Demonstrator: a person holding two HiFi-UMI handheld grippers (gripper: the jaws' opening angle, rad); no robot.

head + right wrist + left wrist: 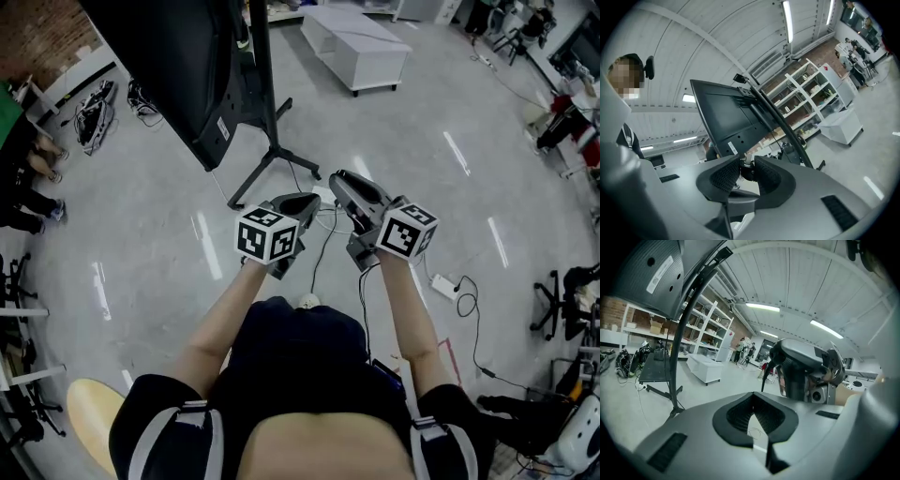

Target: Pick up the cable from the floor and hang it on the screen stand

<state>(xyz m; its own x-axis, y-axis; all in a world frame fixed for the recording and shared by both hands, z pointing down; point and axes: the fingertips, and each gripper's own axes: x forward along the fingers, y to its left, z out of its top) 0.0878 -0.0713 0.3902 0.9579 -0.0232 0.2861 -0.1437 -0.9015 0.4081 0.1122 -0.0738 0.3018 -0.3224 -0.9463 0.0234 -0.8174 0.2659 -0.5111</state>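
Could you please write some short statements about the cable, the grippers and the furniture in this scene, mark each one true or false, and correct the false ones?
1. The right gripper is closed on a dark piece of the cable. True.
2. The cable already hangs on the screen stand. False: it hangs from between the grippers down toward the floor, apart from the stand.
3. In the head view, the screen stand is ahead of the grippers and to the left. True.
4. The low cabinet beyond the stand is black. False: it is white.
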